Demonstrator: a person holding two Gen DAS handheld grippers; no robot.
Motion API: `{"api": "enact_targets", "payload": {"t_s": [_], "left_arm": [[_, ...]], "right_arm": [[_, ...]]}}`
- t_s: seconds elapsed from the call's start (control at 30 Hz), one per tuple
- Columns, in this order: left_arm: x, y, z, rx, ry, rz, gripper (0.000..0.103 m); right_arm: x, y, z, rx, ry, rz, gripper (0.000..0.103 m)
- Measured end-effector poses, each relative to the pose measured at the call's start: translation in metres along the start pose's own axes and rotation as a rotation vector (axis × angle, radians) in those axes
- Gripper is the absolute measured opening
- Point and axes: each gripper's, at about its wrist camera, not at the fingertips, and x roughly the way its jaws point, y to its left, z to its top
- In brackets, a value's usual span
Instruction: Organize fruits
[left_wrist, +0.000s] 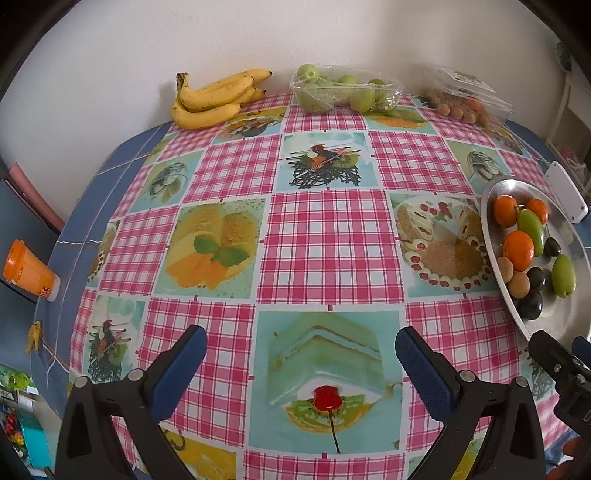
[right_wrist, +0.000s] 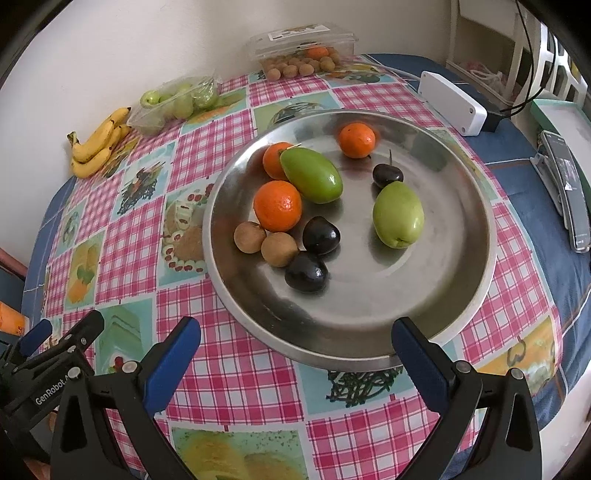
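A round steel tray (right_wrist: 461, 295) holds three oranges (right_wrist: 277, 205), two green fruits (right_wrist: 398, 214), dark plums (right_wrist: 320, 235) and two small brown fruits (right_wrist: 279, 249). The tray also shows at the right of the left wrist view (left_wrist: 491, 199). My right gripper (right_wrist: 295, 343) is open and empty just before the tray's near rim. My left gripper (left_wrist: 301, 354) is open and empty over the checked tablecloth. A bunch of bananas (left_wrist: 214, 98), a clear tub of green fruits (left_wrist: 343, 90) and a clear tub of small brown fruits (left_wrist: 465, 99) stand at the table's far edge by the wall.
A white box (right_wrist: 452, 101) lies behind the tray, with a phone on a stand (right_wrist: 565, 188) at the right. An orange-capped bottle (left_wrist: 27, 269) lies at the table's left edge. The other gripper shows at the right of the left wrist view (left_wrist: 561, 369).
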Motion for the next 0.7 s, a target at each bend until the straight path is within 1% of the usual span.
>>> {"api": "enact_targets", "payload": {"t_s": [0.7], "left_arm": [[0.0009,0.0025,-0.0008,-0.004,-0.001,0.009,0.103]], "right_arm": [[0.0028,0.0008,-0.0006,-0.006,0.005,0.002,0.103]]}}
